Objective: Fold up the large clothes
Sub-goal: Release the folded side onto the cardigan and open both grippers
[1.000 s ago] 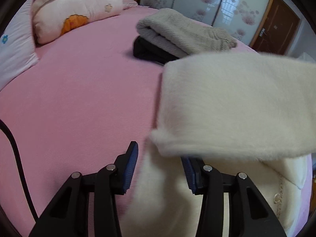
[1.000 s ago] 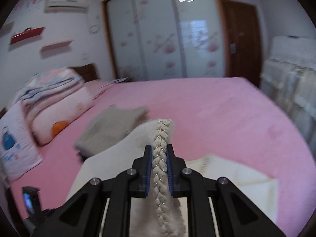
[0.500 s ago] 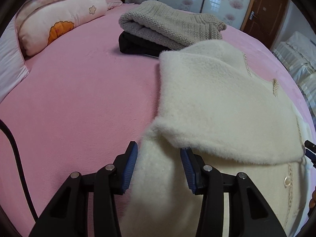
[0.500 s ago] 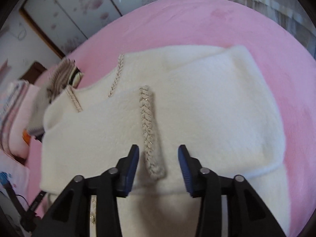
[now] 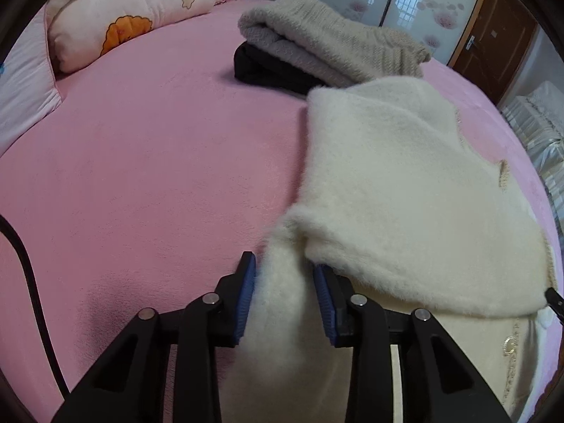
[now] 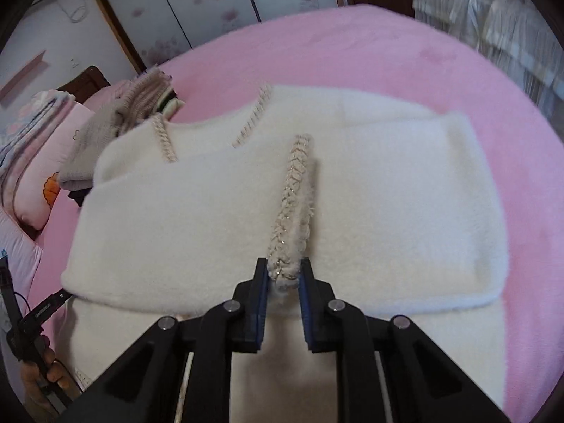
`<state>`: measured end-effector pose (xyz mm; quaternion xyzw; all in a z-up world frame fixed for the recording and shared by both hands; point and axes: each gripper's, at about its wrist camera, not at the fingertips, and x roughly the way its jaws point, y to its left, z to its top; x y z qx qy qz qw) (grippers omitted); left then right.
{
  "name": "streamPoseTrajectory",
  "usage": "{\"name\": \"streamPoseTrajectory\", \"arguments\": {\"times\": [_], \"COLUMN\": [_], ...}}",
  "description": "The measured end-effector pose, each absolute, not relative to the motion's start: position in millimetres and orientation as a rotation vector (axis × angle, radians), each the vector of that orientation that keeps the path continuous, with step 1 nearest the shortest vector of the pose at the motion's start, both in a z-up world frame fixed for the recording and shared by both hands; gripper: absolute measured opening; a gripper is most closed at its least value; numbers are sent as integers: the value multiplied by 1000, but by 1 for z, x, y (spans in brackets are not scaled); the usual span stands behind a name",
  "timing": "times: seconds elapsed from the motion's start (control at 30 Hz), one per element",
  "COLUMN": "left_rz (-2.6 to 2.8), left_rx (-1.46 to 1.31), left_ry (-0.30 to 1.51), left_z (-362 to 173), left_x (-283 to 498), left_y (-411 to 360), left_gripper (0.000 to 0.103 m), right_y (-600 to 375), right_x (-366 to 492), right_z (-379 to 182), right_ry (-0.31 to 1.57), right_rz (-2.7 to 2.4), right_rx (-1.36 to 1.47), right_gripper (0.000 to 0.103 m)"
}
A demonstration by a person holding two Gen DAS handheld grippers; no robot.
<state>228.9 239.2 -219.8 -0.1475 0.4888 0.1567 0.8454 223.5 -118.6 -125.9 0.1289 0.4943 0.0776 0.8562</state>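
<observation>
Cream fuzzy cardigan (image 5: 405,190) lies folded on the pink bed (image 5: 158,162). Left gripper (image 5: 284,294) straddles its thick left edge, jaws apart. Right gripper (image 6: 283,282) stands narrowed around the braided trim (image 6: 292,197), pads touching it.

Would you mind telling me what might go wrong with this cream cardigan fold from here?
The right claw has its jaws around the braided trim, so lifting may drag the folded layer open again. The left claw straddles a fluffy bunched edge of the cream cardigan; pulling there could skew the fold. The cardigan's far edge nearly touches the folded beige sweater, which a shove might disturb.
</observation>
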Motion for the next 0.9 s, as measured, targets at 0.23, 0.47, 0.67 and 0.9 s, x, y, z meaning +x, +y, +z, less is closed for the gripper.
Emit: {"name": "streamPoseTrajectory", "arguments": {"times": [0.23, 0.47, 0.67, 0.9], "left_rz": [243, 116, 52, 91], "left_rx": [-204, -119, -165, -143], "left_ry": [1081, 923, 888, 1007], "left_z": [-202, -136, -151, -211], "left_x": [220, 207, 268, 330], "left_y": [236, 203, 164, 154], "left_gripper": [34, 54, 54, 54], "right_y": [-108, -42, 41, 11], "right_x": [219, 224, 258, 293], "right_z": [-126, -87, -98, -139], "right_ry": [1082, 939, 903, 964], "right_rz": [77, 250, 389, 295], "right_rx": [188, 140, 95, 67], "right_gripper": [27, 30, 30, 1]}}
